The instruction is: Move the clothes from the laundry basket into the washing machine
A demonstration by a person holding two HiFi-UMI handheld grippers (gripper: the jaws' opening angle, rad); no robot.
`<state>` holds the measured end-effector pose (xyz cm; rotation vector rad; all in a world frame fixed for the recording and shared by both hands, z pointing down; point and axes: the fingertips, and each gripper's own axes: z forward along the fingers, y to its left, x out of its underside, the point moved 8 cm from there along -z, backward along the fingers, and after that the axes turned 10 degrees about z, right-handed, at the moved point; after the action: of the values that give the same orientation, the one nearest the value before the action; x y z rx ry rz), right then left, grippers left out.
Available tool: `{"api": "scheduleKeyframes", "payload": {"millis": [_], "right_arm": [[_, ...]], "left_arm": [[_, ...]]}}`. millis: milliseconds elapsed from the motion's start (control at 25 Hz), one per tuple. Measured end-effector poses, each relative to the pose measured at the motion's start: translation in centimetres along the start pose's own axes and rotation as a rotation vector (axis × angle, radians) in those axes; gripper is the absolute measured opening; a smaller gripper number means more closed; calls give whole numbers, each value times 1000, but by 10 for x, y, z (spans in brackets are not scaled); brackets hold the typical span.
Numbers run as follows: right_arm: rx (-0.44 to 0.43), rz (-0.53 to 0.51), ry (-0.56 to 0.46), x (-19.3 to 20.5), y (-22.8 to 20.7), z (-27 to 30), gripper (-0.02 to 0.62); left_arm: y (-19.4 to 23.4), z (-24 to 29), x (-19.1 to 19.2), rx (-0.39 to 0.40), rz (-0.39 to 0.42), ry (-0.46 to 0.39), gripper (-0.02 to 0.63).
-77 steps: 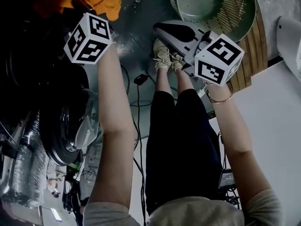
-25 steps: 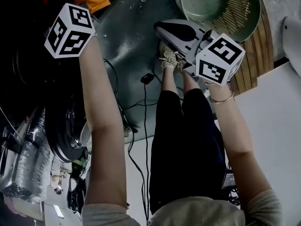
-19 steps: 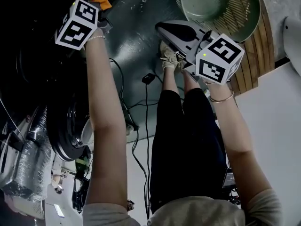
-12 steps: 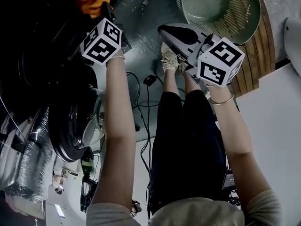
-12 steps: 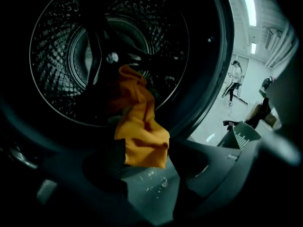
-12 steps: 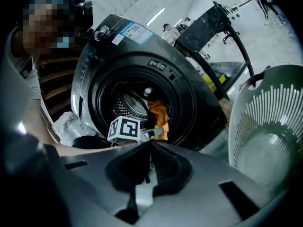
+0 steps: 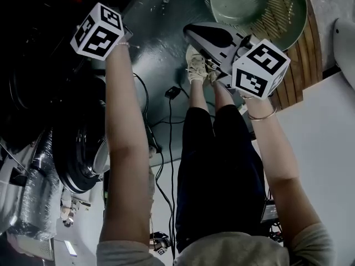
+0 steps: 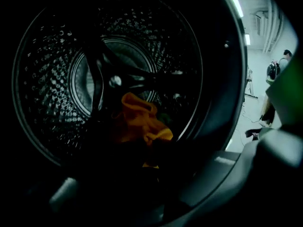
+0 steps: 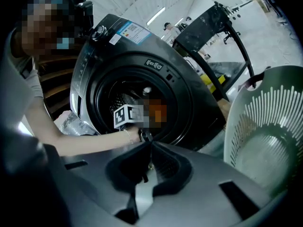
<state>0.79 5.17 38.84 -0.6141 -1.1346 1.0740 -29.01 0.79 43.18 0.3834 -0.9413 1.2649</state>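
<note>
Left gripper [image 7: 99, 31] is reaching into the washing machine [image 9: 156, 63], with its marker cube showing inside the door opening. Its jaws have just been closing. Its own view is too dark at the tips to tell whether the pads are meeting or pinching cloth. The orange garment [image 8: 137, 119] is lying low in the drum [image 8: 52, 79], near its bottom, just beyond the jaws. Right gripper [image 9: 150, 143] is hovering outside and pointing at the machine's front, jaws pressed together on nothing. The laundry basket [image 9: 272, 112] is standing to its right beside the machine, resting on wooden slats [image 7: 302, 54]. The machine door [image 7: 83, 154] is hanging open.
</note>
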Motion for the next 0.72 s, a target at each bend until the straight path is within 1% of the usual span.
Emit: {"api": "scheduleKeyframes", "payload": {"millis": [80,120,200,280,320,400,480,600,680,720], "right_arm": [[-1,-3,-5,-1,0,0,18],[-2,-6,-5,-1,1,1,18],[-7,-10,-5,0,3,1,18],[-6,-13,-8,0,5,0,18],[0,-16,-12,-1,7,-1,18],[13,-26,-27,-4,12,-6,18],[19,-33,-44,-10,19,-12,20],[34,-44,-47,-19,34,-26,18],[48,-60,-40,-28,49,-38,18],[54,-75,-44,-35,56,-44,18]], "left_arm": [[6,19,-19,-2,6,-32,63],[7,27,-24,0,-3,-23,63],[5,36,-23,-4,-42,23,71],[2,37,-19,-4,-93,58,106],[1,34,-17,1,-120,66,137],[-1,24,-18,17,-167,70,197],[-2,9,-19,35,-191,74,229],[-8,-25,-13,64,-221,117,230],[-14,-56,-12,92,-267,135,232],[-18,-70,-18,115,-290,129,230]]}}
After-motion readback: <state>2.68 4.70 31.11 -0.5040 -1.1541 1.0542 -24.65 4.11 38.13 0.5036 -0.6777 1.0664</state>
